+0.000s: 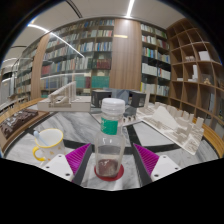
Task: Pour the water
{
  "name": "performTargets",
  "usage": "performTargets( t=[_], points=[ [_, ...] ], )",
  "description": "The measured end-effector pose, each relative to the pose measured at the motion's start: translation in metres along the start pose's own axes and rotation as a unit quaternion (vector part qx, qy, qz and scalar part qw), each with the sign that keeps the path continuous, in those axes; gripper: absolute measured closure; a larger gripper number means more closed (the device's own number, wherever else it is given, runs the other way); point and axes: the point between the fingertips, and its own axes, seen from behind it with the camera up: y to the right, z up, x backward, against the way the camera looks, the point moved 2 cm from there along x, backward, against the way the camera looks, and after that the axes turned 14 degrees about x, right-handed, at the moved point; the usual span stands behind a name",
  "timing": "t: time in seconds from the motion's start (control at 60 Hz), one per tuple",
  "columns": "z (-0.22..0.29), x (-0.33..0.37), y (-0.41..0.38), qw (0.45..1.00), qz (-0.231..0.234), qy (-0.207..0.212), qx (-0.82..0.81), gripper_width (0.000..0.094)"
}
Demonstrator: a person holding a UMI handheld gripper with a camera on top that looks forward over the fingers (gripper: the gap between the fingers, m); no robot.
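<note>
Your gripper (112, 160) faces a library hall: tall bookshelves (95, 45) fill the far wall, open wooden shelving (190, 60) climbs at the right, and strip lights (130, 8) run overhead. Before you lies a pale marbled table (75, 128), ringed by white architectural models (170, 125) at the right and back, with a dark tray-like object (15, 122) at the left edge.

A clear bottle (111, 140) stands upright between your fingers, green cap (113, 105) on top, label around the upper body, its base resting on a small red coaster (108, 172). Your pads (78, 158) flank it with a visible gap at each side; the gripper is released, not clamping anything.

A white cup with a yellow handle (47, 144) sits just left of the left finger, mouth upward, near the bottle but apart from it. The table between cup and bottle is bare, as is the stretch just beyond the bottle before the models begin. The models stand close on the right.
</note>
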Motion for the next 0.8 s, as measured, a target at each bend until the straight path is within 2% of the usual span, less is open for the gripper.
performTargets(
  t=[0.05,0.483,0.633,0.8],
  points=[
    [0.002,0.024,0.000,1.000,-0.008,-0.009,-0.009,0.0070],
    [0.002,0.283,-0.047,0.998,0.011,-0.055,-0.037,0.0078],
    [0.002,0.336,-0.055,0.998,0.005,-0.056,-0.030,0.0078],
    [-0.001,0.362,-0.051,0.998,-0.003,-0.058,-0.035,0.0078]
  ],
)
